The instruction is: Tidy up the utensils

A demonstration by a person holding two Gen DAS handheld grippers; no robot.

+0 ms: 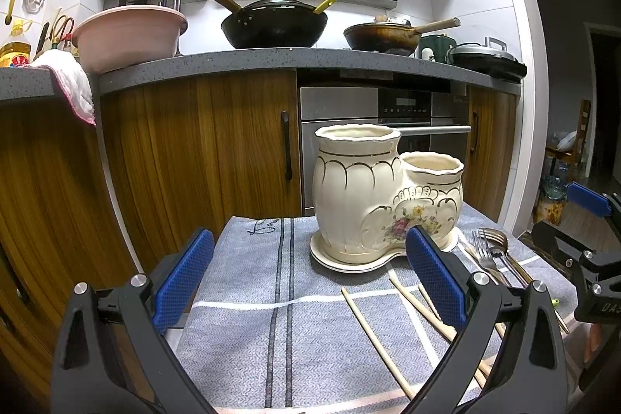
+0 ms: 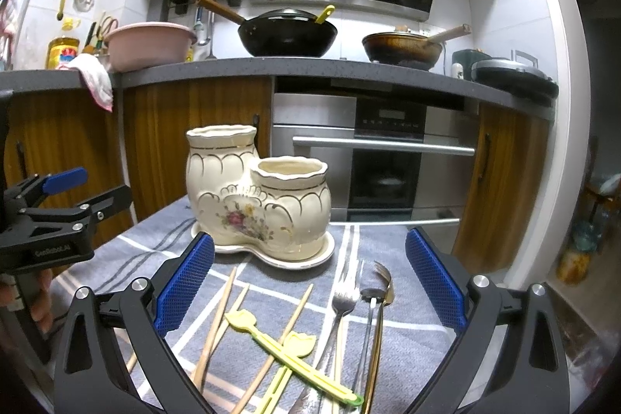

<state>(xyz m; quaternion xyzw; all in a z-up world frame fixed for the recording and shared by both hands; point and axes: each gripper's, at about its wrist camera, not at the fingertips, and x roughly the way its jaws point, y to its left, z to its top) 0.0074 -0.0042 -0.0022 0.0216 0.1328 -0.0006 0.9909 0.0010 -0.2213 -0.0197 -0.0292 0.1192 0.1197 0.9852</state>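
Note:
A cream ceramic double-pot utensil holder (image 1: 372, 192) with a flower print stands on its saucer on a grey cloth; it also shows in the right wrist view (image 2: 256, 196). Both pots look empty. Wooden chopsticks (image 2: 217, 320), two yellow-green plastic utensils (image 2: 287, 355), a fork (image 2: 341, 301) and spoons (image 2: 382, 289) lie loose on the cloth in front of it. My left gripper (image 1: 310, 274) is open and empty, left of the holder. My right gripper (image 2: 310, 278) is open and empty above the loose utensils.
The grey striped cloth (image 1: 248, 320) covers a small table. Behind stand wooden cabinets (image 1: 194, 150), a built-in oven (image 2: 384, 161) and a counter with a pink basin (image 1: 128, 33) and two woks (image 1: 275, 25).

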